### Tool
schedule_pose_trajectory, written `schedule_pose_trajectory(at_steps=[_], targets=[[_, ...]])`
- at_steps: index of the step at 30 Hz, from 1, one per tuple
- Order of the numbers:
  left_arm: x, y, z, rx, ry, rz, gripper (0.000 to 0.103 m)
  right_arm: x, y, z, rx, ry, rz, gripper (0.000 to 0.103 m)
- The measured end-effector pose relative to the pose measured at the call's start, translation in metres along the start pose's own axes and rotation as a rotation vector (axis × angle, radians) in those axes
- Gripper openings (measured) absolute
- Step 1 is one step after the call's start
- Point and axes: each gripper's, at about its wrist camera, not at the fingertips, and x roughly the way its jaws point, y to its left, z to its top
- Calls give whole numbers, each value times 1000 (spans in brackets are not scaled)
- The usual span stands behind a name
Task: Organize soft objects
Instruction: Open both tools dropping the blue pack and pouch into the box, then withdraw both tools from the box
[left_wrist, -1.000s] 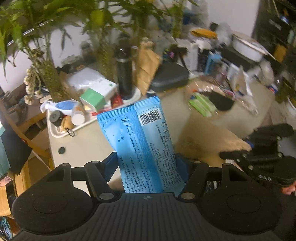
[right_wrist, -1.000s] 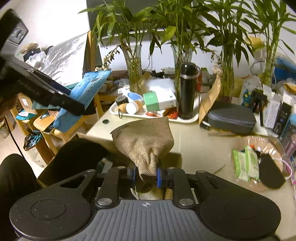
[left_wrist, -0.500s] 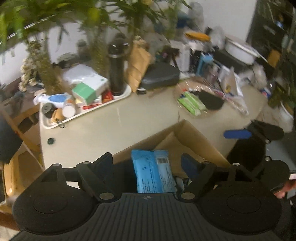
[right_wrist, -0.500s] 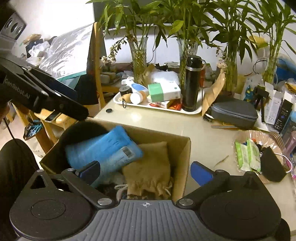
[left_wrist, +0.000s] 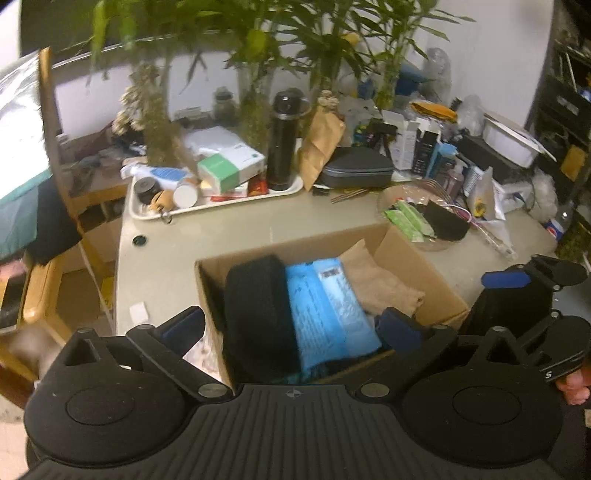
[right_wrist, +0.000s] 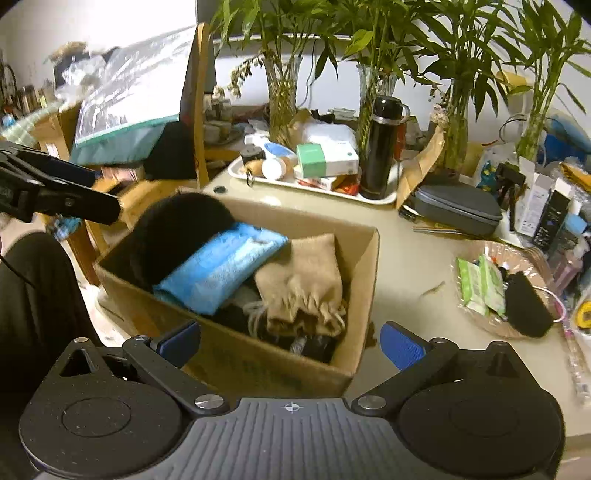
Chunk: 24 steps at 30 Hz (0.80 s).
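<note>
An open cardboard box (left_wrist: 436, 280) (right_wrist: 364, 266) stands on the table edge. Inside lie a blue wipes pack (left_wrist: 325, 306) (right_wrist: 221, 266), a tan burlap pouch (left_wrist: 376, 280) (right_wrist: 303, 280) and a black soft item (left_wrist: 258, 310) (right_wrist: 177, 232). My left gripper (left_wrist: 291, 325) is open and empty, above the box's near side. My right gripper (right_wrist: 291, 343) is open and empty, in front of the box; it also shows in the left wrist view (left_wrist: 517, 280). The left gripper shows at the left edge of the right wrist view (right_wrist: 59, 188).
A white tray (right_wrist: 384, 199) holds a black flask (right_wrist: 380, 144), a green-white box (right_wrist: 325, 158) and small items. A grey case (right_wrist: 458, 210) and a glass bowl (right_wrist: 476, 317) with green packs sit to the right. Plant vases line the back. A wooden chair (left_wrist: 33, 295) stands left.
Both grippers opened: the blue pack and the burlap pouch dropped into the box. Both grippers then pulled back and up from the box.
</note>
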Motion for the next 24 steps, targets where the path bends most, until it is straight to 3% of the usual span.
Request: schedule_pose_trajectory(at_steps=[12,17,24], targets=[[5,-7,-62,7,2,99,103,4,11,-30,12,34,-45,103],[12,-15,-81,58,-24,196,103,11,11,-43,35,37,-64,103],[18,-14,-97,28,-29,197,103,17,10,-56,41,24,-111,103]])
